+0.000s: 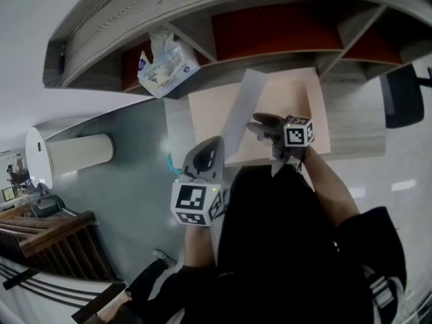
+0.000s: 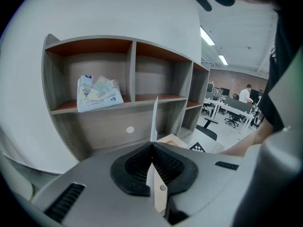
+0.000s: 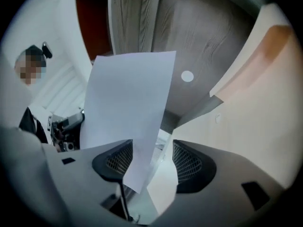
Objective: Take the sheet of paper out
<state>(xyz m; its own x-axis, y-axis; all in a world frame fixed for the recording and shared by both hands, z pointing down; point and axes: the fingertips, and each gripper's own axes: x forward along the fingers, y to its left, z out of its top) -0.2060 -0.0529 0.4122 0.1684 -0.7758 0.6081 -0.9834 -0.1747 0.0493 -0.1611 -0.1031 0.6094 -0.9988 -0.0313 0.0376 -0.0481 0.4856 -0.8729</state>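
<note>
I am pinching the sheet of paper (image 3: 128, 108) by its lower edge in my left gripper's (image 2: 152, 148) closed jaws, so it is standing upright, clear of the peach-coloured board (image 1: 297, 106) lying on the table (image 1: 354, 123). My right gripper (image 3: 151, 160) is keeping its jaws wide apart. The sheet is passing between them unpressed, so I judge the left alone is carrying it. The sheet is looking plain white, uncreased and slightly bowed.

Sheet of paper (image 1: 241, 110) is seen raised over beige tabletop (image 1: 300, 106), btwn left hand-held gripper (image 1: 216, 144) & right hand-held gripper (image 1: 262, 121). Tissue pack (image 1: 165, 66) is lodged in shelf (image 1: 202, 9).
</note>
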